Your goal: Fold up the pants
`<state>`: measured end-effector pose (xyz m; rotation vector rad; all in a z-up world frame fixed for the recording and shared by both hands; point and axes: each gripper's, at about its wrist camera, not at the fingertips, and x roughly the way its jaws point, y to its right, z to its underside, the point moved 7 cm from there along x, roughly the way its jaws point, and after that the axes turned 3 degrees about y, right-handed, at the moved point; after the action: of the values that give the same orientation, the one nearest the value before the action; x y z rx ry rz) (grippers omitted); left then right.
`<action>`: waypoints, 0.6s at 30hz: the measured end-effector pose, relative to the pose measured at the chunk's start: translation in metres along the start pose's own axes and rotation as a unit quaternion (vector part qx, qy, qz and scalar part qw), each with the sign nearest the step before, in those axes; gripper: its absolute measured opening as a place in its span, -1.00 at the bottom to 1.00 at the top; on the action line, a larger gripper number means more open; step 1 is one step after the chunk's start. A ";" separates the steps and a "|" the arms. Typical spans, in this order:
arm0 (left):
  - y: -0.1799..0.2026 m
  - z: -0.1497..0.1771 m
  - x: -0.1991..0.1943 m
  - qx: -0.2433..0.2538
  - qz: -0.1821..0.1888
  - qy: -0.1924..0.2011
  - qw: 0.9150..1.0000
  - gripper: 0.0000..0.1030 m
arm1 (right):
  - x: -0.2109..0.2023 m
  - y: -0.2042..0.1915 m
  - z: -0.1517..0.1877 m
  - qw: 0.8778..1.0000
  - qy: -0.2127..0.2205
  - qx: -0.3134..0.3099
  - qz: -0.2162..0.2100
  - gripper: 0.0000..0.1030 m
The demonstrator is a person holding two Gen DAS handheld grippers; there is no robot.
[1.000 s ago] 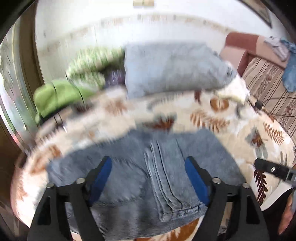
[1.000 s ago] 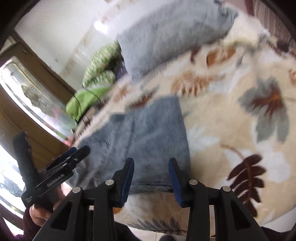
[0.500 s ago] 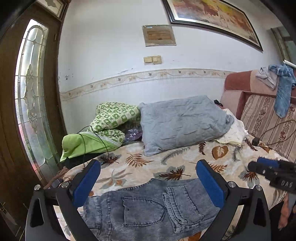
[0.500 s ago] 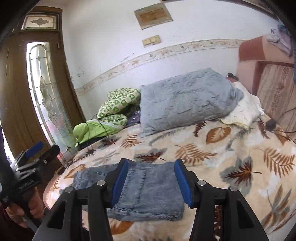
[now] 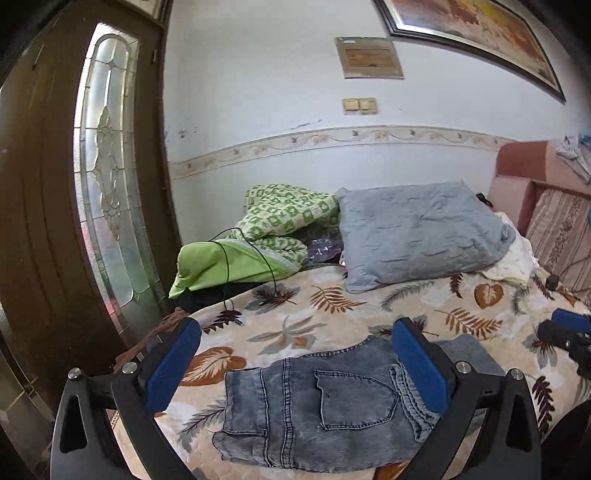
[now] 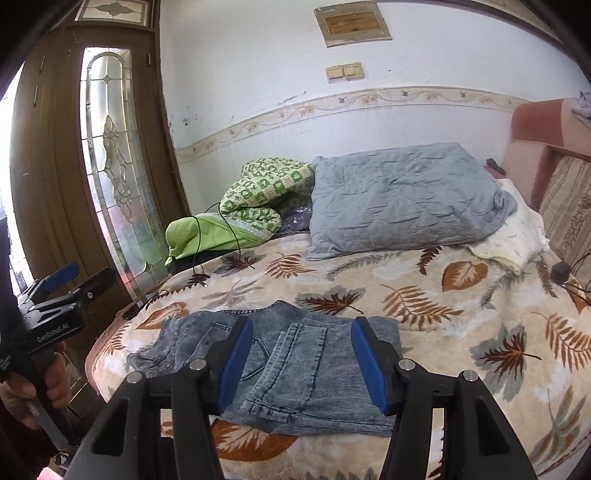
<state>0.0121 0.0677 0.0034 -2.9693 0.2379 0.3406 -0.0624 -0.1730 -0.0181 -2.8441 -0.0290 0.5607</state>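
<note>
Low at the left edge of the right wrist view, your left gripper (image 6: 61,284) shows white lettering on its black body that reads "GenRobot.AI"; no other writing can be made out, and the plaque (image 6: 352,23) high on the wall is too blurred to read. One pair of folded pants (image 5: 325,402) lies at the lower centre of both views, on the near edge of the leaf-print blanket (image 5: 332,306), with one back pocket facing up. From its own camera your left gripper (image 5: 295,369) has its blue pads spread wide and grips nothing; your right gripper (image 6: 302,360) is likewise spread, pads apart over the denim, clamping nothing. Bare blanket stretches between the pants and the bedding in the upper middle of the frame. You have one grey pillow (image 6: 402,195) there, one green patterned quilt (image 6: 258,199) left of it, and one cream cloth (image 6: 513,236) right of it. Two light switches (image 6: 345,72) sit side by side on the wall.
</note>
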 end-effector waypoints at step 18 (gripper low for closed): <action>-0.104 0.144 0.037 -0.082 -0.049 -0.201 0.975 1.00 | 0.108 -0.007 0.037 0.992 -0.119 0.037 -0.008 0.16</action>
<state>0.0347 0.1872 -0.1315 -2.9651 0.0144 0.9733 0.0244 -0.1502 -0.0896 -2.6880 -0.0716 0.8768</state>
